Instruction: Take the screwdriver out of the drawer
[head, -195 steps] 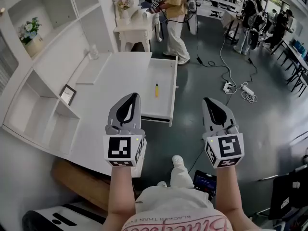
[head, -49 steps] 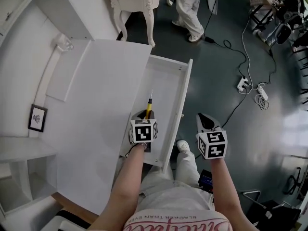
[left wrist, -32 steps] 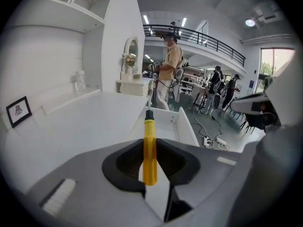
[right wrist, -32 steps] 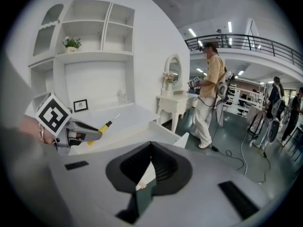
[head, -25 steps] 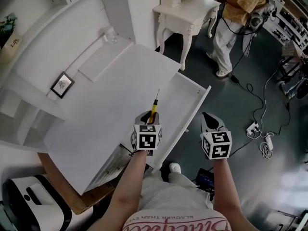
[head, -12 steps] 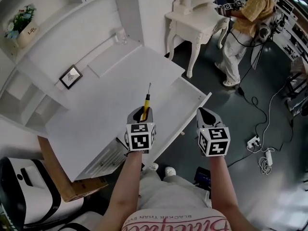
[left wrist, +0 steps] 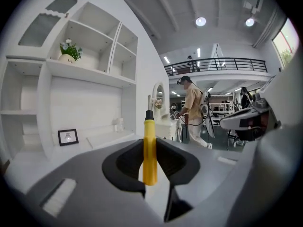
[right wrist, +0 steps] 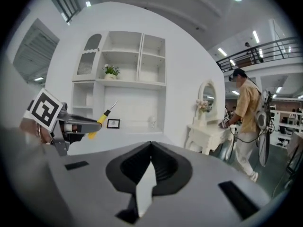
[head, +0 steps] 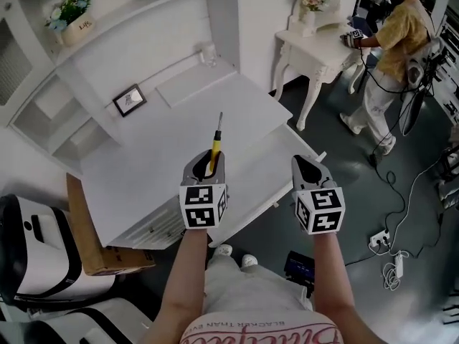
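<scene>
My left gripper (head: 206,165) is shut on the yellow handle of the screwdriver (head: 214,146), whose thin metal shaft points up and away over the white desk (head: 158,149). In the left gripper view the handle (left wrist: 149,153) stands upright, pinched between the dark jaws of the left gripper (left wrist: 150,144). The open white drawer (head: 262,174) lies below, between the two grippers. My right gripper (head: 310,169) hovers to the right of the drawer, shut and holding nothing. The right gripper view shows its jaws (right wrist: 151,145) meeting at the tips, with the screwdriver (right wrist: 101,120) off to the left.
A white shelf unit holds a small picture frame (head: 130,99), a flower pot (head: 69,20) and a glass (head: 209,52). A white side table (head: 315,49) and a person in a yellow shirt (head: 398,41) stand at the right. A cardboard box (head: 93,242) sits at left; cables (head: 384,242) lie on the floor.
Both grippers have risen together. The screwdriver has come up out of the drawer in the left gripper and its tip now points more level toward the shelves.
</scene>
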### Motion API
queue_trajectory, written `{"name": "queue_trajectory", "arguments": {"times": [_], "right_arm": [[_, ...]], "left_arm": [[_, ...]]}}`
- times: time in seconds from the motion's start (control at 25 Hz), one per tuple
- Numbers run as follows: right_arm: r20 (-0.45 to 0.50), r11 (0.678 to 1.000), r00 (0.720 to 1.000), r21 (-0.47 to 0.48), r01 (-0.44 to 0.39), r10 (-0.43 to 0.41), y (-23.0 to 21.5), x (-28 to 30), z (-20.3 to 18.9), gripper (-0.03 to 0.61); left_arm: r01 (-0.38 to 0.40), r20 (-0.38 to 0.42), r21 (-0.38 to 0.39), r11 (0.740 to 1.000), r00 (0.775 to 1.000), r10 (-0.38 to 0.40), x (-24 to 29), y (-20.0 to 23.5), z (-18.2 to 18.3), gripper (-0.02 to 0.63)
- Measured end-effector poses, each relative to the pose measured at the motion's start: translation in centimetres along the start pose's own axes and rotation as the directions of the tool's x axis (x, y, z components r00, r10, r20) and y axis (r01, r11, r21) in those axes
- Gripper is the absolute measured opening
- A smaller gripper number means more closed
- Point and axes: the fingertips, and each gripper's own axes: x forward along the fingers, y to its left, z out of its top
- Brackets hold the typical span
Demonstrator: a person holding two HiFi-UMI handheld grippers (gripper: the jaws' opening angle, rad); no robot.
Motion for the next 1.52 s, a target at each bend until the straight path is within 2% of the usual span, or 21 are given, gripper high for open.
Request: {"name": "queue_trajectory", "arguments": {"times": [0.2, 0.68, 1.16, 1.32, 1.52], "right_arm": [[0.05, 0.995, 0.997, -0.088, -0.048, 0.052, 1.8, 0.5, 2.6, 0.006], [0.181, 0.984, 0.971, -0.121, -0.134, 0.154, 6.7, 2.1, 9.8, 0.006], [0.286, 0.957, 0.93, -0.241, -0.162, 0.23, 12.6, 1.9, 16.0, 0.006], [0.311, 0.947, 0.91, -0.251, -0.201, 0.276, 14.4, 2.1, 17.8, 0.006], [0.343, 0.939, 0.887, -0.259, -0.227, 0.309, 16.0, 2.5, 20.0, 0.006]], "left_arm": [[-0.068, 0.082, 0.019, 0.998, 0.994, 0.066, -2.3, 2.0, 3.2, 0.089], [-0.207, 0.233, 0.058, 0.977, 0.954, 0.188, -8.1, 8.1, 9.1, 0.089], [-0.361, 0.348, 0.042, 0.932, 0.879, 0.325, -15.1, 14.7, 12.9, 0.089], [-0.397, 0.379, 0.028, 0.917, 0.853, 0.358, -17.0, 16.1, 13.9, 0.089], [-0.433, 0.407, 0.048, 0.9, 0.831, 0.378, -18.8, 17.3, 15.3, 0.089]]}}
